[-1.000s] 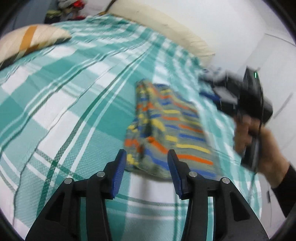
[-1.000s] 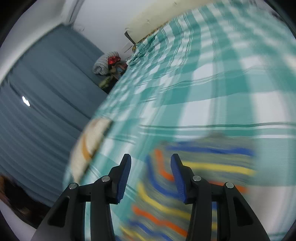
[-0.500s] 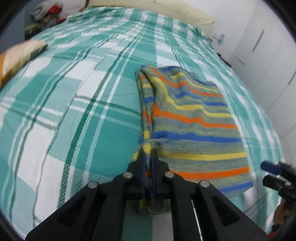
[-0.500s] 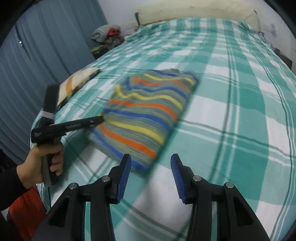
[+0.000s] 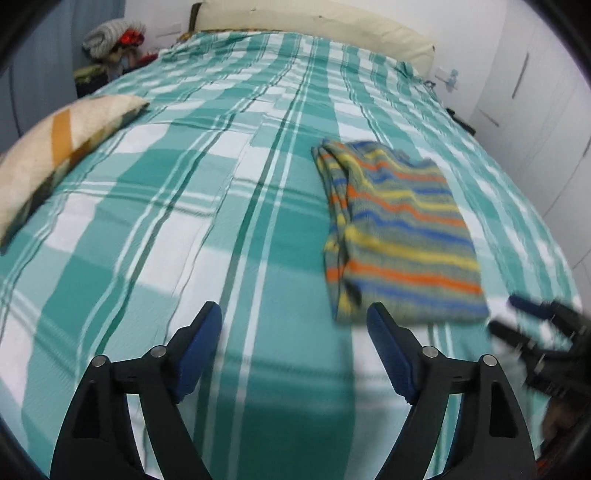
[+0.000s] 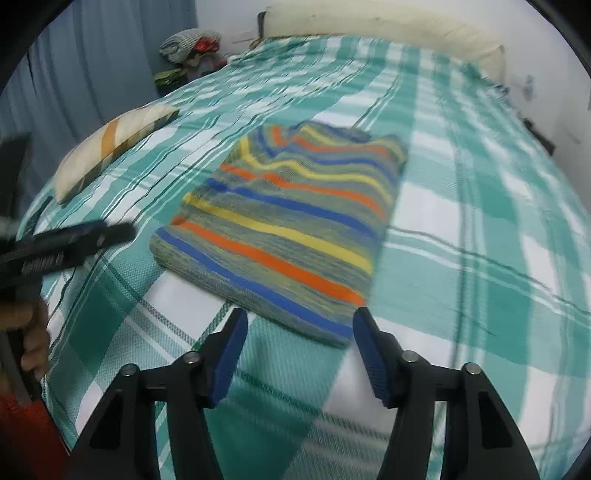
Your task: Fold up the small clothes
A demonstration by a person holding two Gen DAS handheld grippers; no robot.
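Observation:
A folded striped garment [image 5: 402, 236], grey with blue, orange and yellow bands, lies flat on the green checked bed sheet [image 5: 184, 206]. My left gripper [image 5: 293, 321] hangs over bare sheet just left of the garment's near corner. Its jaws are opening wide, with nothing between them. In the right wrist view the garment [image 6: 295, 221] fills the middle. My right gripper [image 6: 301, 325] hovers at its near edge. Its jaws are opening too, and the hem shows between the tips with the pads off the cloth. Each gripper shows in the other's view: the right gripper [image 5: 535, 328], the left gripper [image 6: 70, 243].
A small cream and orange pillow [image 5: 62, 147] lies on the bed's left side. A long cream bolster [image 5: 314, 26] runs along the head. A pile of clothes [image 5: 110, 40] sits beyond the far left corner. White cupboard doors [image 5: 535, 110] stand on the right, a blue curtain [image 6: 92, 55] on the left.
My left gripper let go of the garment's near left corner, opened wide and drew back to the left. My right gripper swung in to the near edge and its jaws widened.

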